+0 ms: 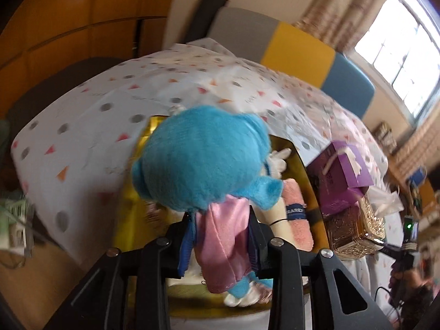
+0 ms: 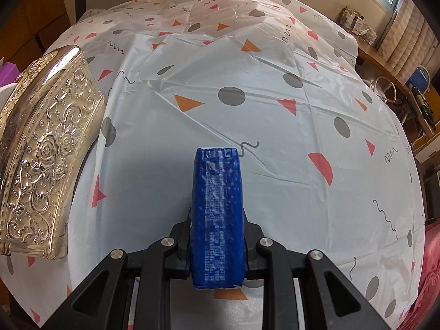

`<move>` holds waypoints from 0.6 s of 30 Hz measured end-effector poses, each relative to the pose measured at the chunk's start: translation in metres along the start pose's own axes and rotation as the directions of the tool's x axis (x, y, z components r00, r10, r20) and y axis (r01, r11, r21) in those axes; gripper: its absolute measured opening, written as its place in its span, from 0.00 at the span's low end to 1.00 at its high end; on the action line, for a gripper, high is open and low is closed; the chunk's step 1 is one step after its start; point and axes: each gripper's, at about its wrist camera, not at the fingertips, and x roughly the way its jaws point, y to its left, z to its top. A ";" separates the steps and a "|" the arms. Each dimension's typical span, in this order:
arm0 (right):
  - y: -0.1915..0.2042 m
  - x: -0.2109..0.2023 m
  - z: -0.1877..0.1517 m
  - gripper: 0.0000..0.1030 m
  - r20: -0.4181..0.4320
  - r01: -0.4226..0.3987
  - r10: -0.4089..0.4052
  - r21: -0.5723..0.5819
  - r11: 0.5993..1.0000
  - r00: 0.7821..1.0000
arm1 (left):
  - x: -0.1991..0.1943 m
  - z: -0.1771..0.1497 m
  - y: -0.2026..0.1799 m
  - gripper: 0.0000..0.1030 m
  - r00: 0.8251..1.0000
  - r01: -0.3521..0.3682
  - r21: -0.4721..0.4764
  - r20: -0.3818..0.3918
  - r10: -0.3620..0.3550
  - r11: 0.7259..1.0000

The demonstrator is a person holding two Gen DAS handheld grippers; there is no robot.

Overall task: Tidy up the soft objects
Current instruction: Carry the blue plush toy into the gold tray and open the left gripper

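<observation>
My left gripper (image 1: 220, 236) is shut on a plush doll (image 1: 203, 162) with a blue head and a pink satin dress, held above a gold box (image 1: 129, 220). A pink towel (image 1: 298, 220) lies inside that box, partly hidden by the doll. My right gripper (image 2: 217, 236) is shut on a blue tissue pack (image 2: 217, 214), held upright above the patterned tablecloth (image 2: 275, 126).
An ornate gold tissue box (image 2: 46, 154) stands at the left of the right wrist view and shows in the left wrist view (image 1: 354, 231). A purple box (image 1: 341, 176) sits behind it. Chairs stand at the far edge. A window is at the right.
</observation>
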 end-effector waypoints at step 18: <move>-0.003 0.000 0.001 0.23 0.003 -0.004 0.004 -0.006 1.000 1.000 | 0.041 -0.001 -0.011 0.71 0.984 -0.181 0.065 0.009 0.181 0.981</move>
